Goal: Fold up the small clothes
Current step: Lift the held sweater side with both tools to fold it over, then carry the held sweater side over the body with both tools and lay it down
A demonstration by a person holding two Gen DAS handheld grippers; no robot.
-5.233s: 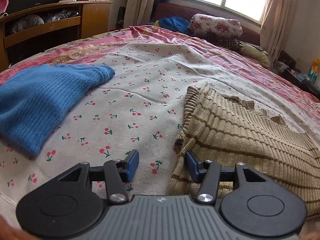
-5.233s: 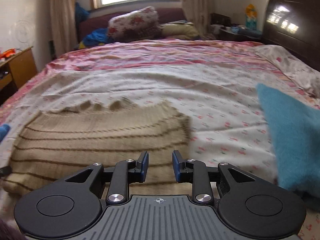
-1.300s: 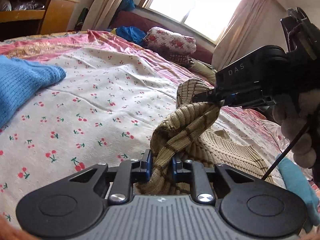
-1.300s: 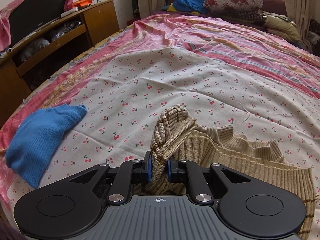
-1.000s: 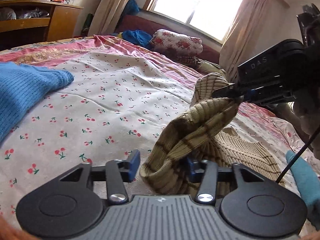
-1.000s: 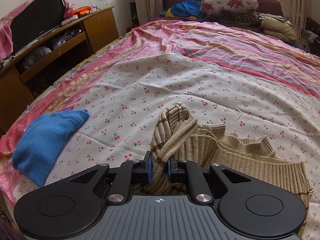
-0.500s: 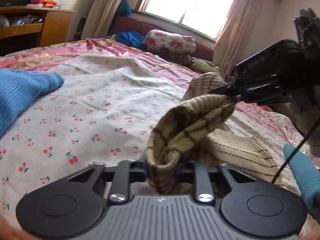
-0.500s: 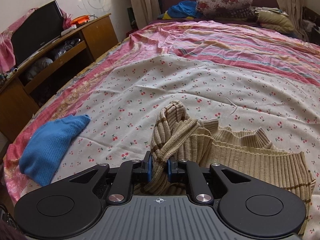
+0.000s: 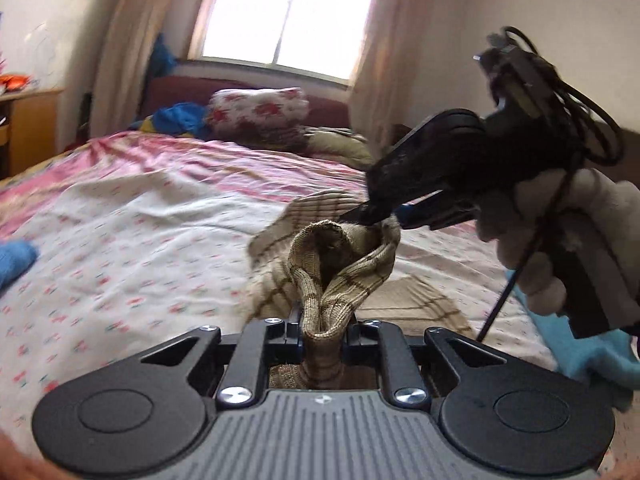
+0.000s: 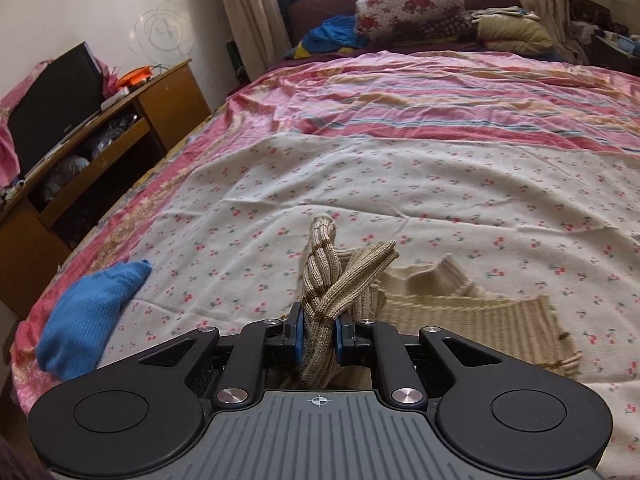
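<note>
A beige ribbed sweater with brown stripes [image 9: 348, 268] is bunched and lifted off the cherry-print sheet [image 9: 132, 240]. My left gripper [image 9: 323, 328] has a fold of its edge between the pads, which press on it as the jaws are closing. The right gripper [image 10: 318, 332] is shut on another fold of the same sweater [image 10: 460, 312], whose body trails flat to the right. In the left wrist view, the right gripper [image 9: 362, 216] pinches the sweater's upper edge just above and beyond my left one, held by a gloved hand [image 9: 532, 240].
A blue knit garment [image 10: 88, 312] lies at the sheet's left edge. A teal cloth [image 9: 592, 348] lies at the right. A wooden cabinet with a TV [image 10: 100, 140] stands left of the bed. Pillows and bedding [image 10: 408, 0] are piled under the window.
The left jaws stood open around the sweater a second ago and have closed on its fold. Both grippers have moved across the bed, lifting and bunching the sweater.
</note>
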